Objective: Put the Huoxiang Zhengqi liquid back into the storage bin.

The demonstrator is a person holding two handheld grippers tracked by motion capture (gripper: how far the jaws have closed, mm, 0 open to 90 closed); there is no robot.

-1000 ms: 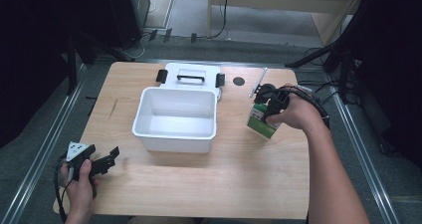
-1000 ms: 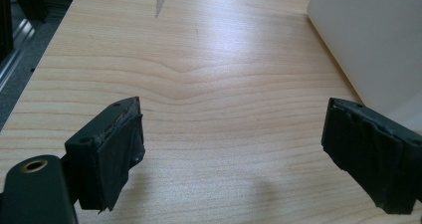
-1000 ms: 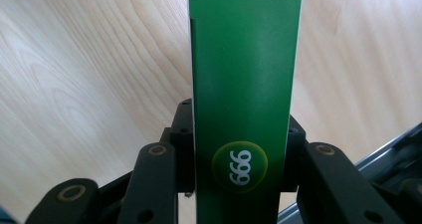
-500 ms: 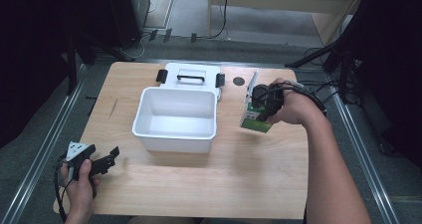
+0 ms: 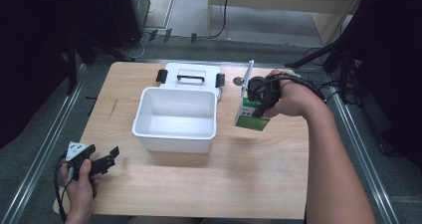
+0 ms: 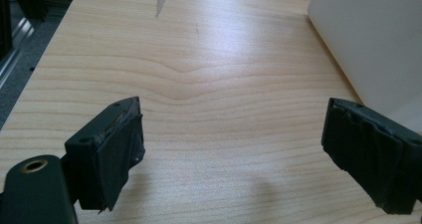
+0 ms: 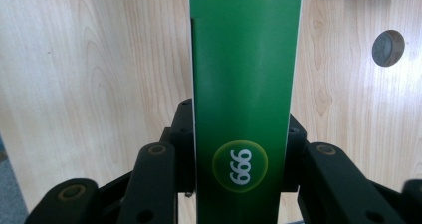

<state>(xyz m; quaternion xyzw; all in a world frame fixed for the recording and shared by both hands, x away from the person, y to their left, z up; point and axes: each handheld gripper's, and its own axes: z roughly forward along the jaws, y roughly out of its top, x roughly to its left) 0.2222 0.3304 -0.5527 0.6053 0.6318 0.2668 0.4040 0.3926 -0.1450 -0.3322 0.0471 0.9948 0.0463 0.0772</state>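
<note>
The green carton (image 5: 252, 115) hangs clear of the surface (image 5: 239, 184), just to the right of the white bin (image 5: 175, 119) and tilted, with its flap toward the far edge. The right tongs (image 5: 261, 103) are clamped on its two narrow sides; the right gripper view shows a round emblem on the green face (image 7: 244, 109). Beyond the bin lies its white lid (image 5: 191, 76). The left tongs (image 5: 103, 160) rest near the bin's front left corner, spread apart with nothing between them.
</note>
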